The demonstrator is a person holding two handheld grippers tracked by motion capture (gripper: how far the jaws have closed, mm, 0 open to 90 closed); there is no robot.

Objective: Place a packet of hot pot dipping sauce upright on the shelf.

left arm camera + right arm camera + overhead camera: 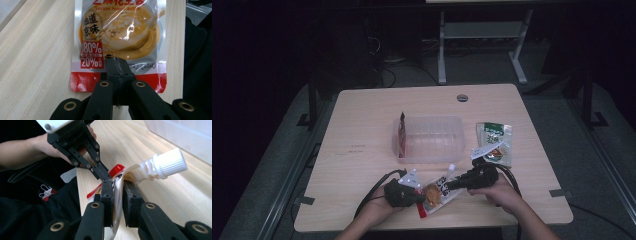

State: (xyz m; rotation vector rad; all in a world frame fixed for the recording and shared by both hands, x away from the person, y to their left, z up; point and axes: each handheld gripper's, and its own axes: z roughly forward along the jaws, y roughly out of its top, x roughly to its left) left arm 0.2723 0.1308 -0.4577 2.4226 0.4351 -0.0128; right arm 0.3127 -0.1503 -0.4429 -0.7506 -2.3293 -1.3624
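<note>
While both hand-held grippers pinch it, pouch [120,37] reads "Sesame Peanut Butter", "80%", "20%".

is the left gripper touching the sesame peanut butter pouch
Touching. In the left gripper view the left gripper has its jaws shut on the bottom edge of the pouch, with no gap showing.

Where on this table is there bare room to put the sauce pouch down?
The table is bare along its left side, left of the clear bin, and across the far edge behind it. It is crowded at the near edge, where both tools hold the sauce pouch, and right of the bin, where a green packet lies.
</note>
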